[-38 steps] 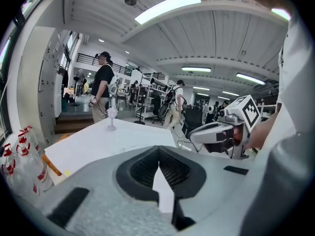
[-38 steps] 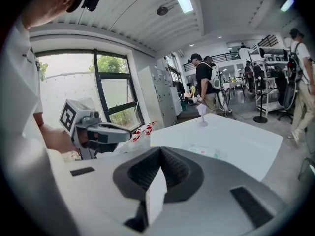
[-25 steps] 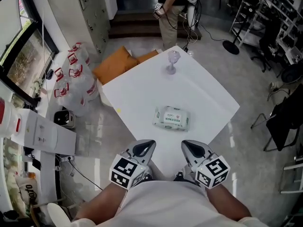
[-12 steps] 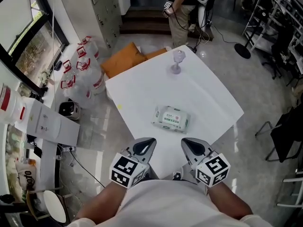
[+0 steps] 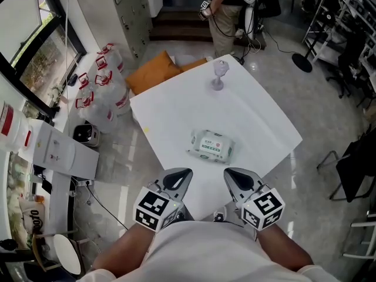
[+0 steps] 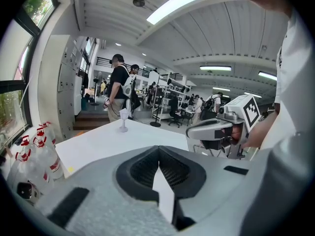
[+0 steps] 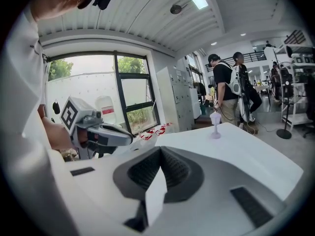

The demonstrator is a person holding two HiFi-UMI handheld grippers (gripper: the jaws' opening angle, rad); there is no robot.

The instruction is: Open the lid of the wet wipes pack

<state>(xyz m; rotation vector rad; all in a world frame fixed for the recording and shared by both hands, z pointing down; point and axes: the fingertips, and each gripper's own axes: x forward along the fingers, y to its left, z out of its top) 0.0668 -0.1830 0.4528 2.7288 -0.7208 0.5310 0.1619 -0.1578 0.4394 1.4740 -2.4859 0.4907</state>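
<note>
**Wipes pack untouched; both claws shut and short of it**

Wet wipes pack (image 5: pixel 212 145) lies flat, printed face up, about mid-desk and a little toward the person's side of the white desk (image 5: pixel 176 107). Left claw (image 5: pixel 178 180) and right claw (image 5: pixel 236 178) hover side by side over the near desk edge, well apart from the pack. Each has its jaws pressed together with nothing between them, and both gripper views agree. A stemmed glass (image 5: pixel 218 75) stands at the far corner, well clear.

Handling, as a judgement: it is a soft film pouch, light and squashy. It will likely skate on the smooth desk top and buckle under a hard pinch. The lid is probably a stiffer flip flap on the top face, but its lifting lip is too small to make out here. Best to have one claw pin a short end of the pack while the other catches the lid's free edge. Pulling the lid alone would probably lift the whole pack.
</note>
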